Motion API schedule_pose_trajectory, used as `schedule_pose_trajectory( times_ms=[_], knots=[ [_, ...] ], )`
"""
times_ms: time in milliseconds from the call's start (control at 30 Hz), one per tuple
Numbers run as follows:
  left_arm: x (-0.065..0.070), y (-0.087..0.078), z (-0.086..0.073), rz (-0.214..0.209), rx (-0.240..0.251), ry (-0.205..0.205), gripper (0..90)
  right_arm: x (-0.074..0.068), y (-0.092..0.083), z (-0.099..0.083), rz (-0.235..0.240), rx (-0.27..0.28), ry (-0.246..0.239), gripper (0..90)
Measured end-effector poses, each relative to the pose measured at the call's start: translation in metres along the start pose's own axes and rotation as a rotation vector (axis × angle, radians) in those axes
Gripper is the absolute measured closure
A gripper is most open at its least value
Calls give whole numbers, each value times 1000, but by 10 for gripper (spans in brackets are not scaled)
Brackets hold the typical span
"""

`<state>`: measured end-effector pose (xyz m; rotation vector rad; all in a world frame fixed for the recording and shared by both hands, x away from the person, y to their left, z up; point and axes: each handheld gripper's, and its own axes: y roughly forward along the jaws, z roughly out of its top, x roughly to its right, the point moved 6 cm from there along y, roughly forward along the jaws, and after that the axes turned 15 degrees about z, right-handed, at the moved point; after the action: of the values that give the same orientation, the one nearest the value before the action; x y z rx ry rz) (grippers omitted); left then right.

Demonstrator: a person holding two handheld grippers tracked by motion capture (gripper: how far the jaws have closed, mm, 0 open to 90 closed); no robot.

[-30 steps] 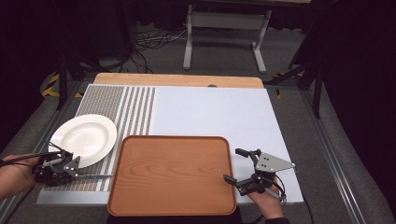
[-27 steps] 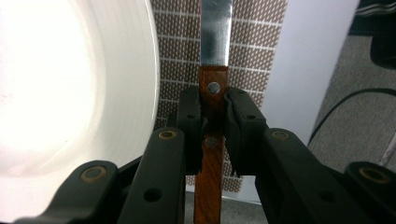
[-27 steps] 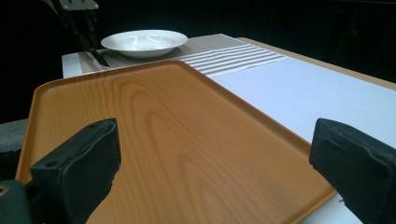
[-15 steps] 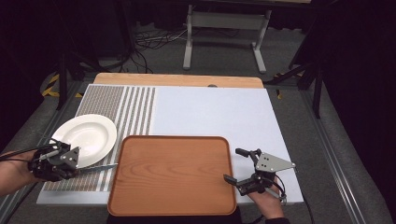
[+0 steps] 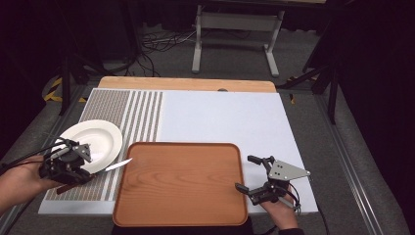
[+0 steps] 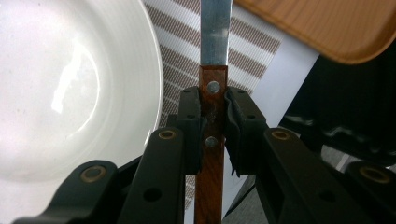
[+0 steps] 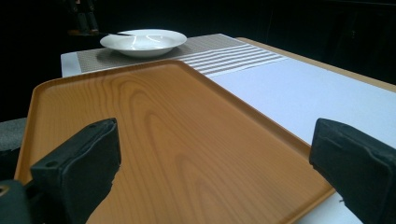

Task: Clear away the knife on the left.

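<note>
My left gripper [image 5: 80, 169] [image 6: 214, 116] is shut on the brown wooden handle of a knife [image 5: 117, 165] [image 6: 215, 32]. The steel blade points right, toward the left rim of the wooden tray [image 5: 181, 181] [image 6: 327, 23]. A white deep plate [image 5: 98, 139] [image 6: 70, 93] lies just left of and beyond the knife, on the striped part of the mat. My right gripper [image 5: 244, 172] [image 7: 217, 158] stands open at the tray's right edge, with nothing between its pads. The tray [image 7: 140, 126] is bare, and the plate [image 7: 142, 42] sits beyond it.
A white mat [image 5: 220, 117] with a brown striped band [image 5: 142, 112] at its left covers the wooden table [image 5: 186, 84]. Past the table stand a metal frame [image 5: 235, 34] and cables on the floor. Dark floor surrounds both sides.
My left gripper has risen and moved away from the table's near edge with the knife, whose blade tip now sits near the tray's left rim. The right gripper has stayed put.
</note>
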<state>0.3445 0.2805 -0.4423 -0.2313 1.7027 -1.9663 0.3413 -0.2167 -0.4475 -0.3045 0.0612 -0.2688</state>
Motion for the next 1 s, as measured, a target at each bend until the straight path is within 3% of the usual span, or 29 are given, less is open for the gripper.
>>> schedule_pose_trajectory(
  times_ms=[100, 333, 500, 933, 1000],
  knots=[
    [1, -3, 6, -12, 29, -30, 777, 0, 0, 0, 0, 1, 0, 28],
    [13, -6, 22, -97, 78, -91, 777, 1, 0, 0, -5, 2, 7, 28],
    [19, -7, 31, -123, 97, -133, 778, 1, -1, 0, -6, 3, 7, 28],
    [39, 0, 58, -139, 122, -269, 777, 1, -2, 0, -12, 1, 12, 28],
    [40, 1, 60, -143, 126, -272, 777, 1, -2, 0, -11, 1, 12, 28]
  ],
)
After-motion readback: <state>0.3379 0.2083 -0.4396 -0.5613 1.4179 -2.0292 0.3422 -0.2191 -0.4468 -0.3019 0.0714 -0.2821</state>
